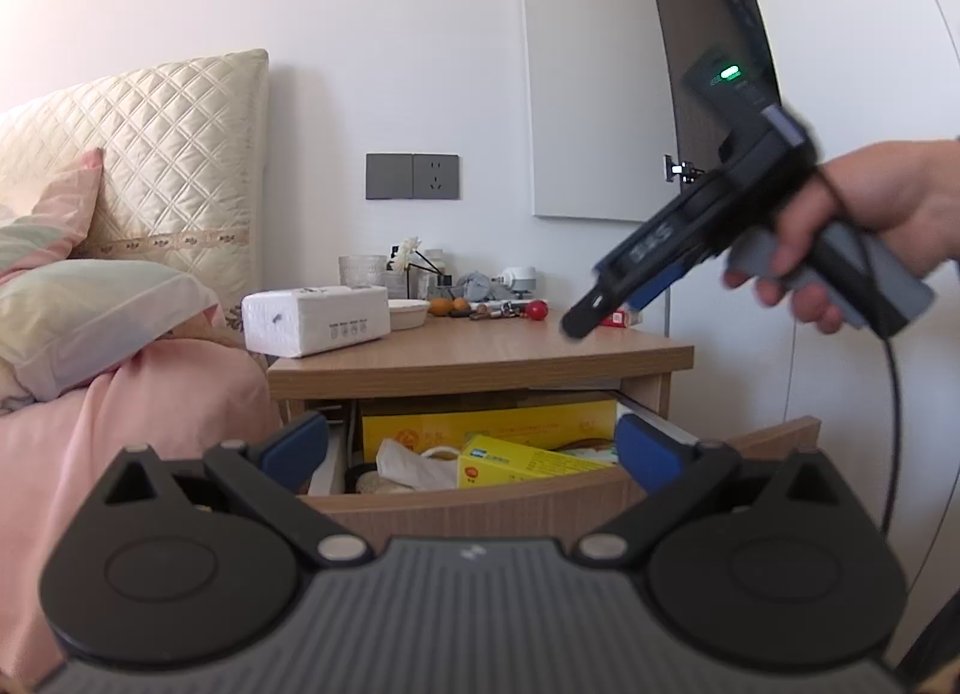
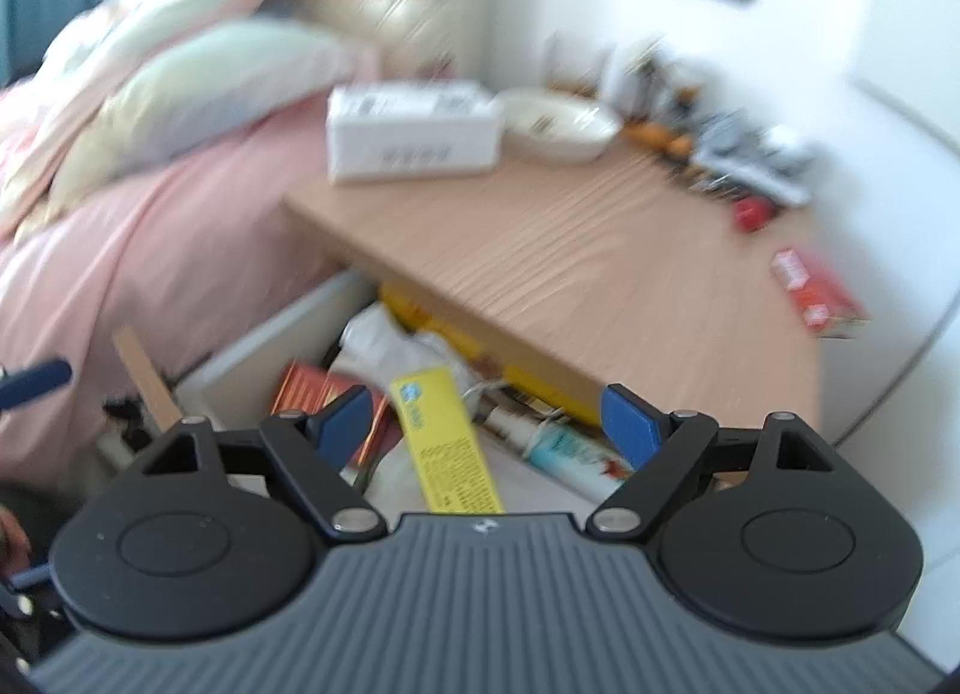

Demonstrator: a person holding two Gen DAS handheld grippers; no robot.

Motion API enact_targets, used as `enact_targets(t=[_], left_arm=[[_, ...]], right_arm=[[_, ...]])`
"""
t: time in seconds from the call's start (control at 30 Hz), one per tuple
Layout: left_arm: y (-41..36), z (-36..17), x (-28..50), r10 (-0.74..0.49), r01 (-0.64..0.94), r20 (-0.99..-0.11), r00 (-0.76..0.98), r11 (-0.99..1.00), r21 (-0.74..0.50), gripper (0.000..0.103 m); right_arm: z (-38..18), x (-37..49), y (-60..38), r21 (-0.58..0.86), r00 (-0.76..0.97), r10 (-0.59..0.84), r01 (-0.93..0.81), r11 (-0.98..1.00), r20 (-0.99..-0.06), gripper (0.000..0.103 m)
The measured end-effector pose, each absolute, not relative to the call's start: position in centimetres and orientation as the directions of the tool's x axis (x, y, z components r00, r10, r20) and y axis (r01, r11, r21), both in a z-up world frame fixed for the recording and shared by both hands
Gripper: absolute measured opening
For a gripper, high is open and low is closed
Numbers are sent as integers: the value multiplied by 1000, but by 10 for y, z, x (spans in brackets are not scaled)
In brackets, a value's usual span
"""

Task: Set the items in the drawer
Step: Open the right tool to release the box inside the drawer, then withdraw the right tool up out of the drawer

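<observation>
The wooden nightstand's drawer [image 1: 468, 505] stands open and holds a yellow box [image 1: 528, 463], a larger yellow carton [image 1: 486, 424], white paper and other packets. My left gripper [image 1: 471, 451] is open and empty in front of the drawer. My right gripper [image 2: 489, 421] is open and empty above the open drawer [image 2: 270, 346], over the yellow box [image 2: 447, 442]; it also shows in the left wrist view [image 1: 579, 325], held over the nightstand top. A red packet [image 2: 813, 289] and a small red ball [image 2: 750, 213] lie on the top.
On the nightstand top [image 1: 480, 343] stand a white tissue pack [image 1: 315, 319], a white bowl [image 2: 558, 121], a glass [image 1: 362, 271], oranges, keys and small clutter at the back. A bed with pink bedding [image 1: 120, 424] lies left. A wall socket [image 1: 413, 176] is behind.
</observation>
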State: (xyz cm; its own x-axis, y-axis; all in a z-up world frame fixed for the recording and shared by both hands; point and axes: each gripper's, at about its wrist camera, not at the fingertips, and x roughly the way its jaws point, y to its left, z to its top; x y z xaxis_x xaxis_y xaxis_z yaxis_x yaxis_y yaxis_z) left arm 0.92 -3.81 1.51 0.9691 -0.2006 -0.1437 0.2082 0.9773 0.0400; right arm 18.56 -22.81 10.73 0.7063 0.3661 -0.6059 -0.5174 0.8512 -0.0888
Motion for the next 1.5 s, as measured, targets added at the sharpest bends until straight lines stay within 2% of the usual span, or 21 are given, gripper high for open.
enact_targets(t=[0.17, 0.27, 0.67, 0.9, 1.27, 1.5], left_arm=[[-39, 15, 9, -199, 207, -146, 969, 978, 40, 103], [-40, 14, 9, -196, 204, -152, 969, 978, 43, 103], [-41, 13, 10, -195, 204, -158, 968, 978, 44, 103], [-42, 12, 12, -196, 206, -164, 967, 977, 46, 103], [-41, 12, 15, -192, 201, -165, 967, 979, 39, 103], [-40, 12, 14, -193, 202, -163, 967, 979, 38, 103]], right_arm=[[113, 146, -247, -87, 808, 344, -434, 897, -478, 85], [108, 123, -258, -55, 827, 358, -421, 905, -433, 85], [59, 56, -275, 3, 921, 331, -337, 941, -206, 85], [28, 39, -280, 88, 935, 319, -309, 947, -153, 85], [19, 16, -271, 25, 947, 311, -310, 950, -77, 85], [21, 12, -277, 74, 957, 287, -283, 956, -42, 85]])
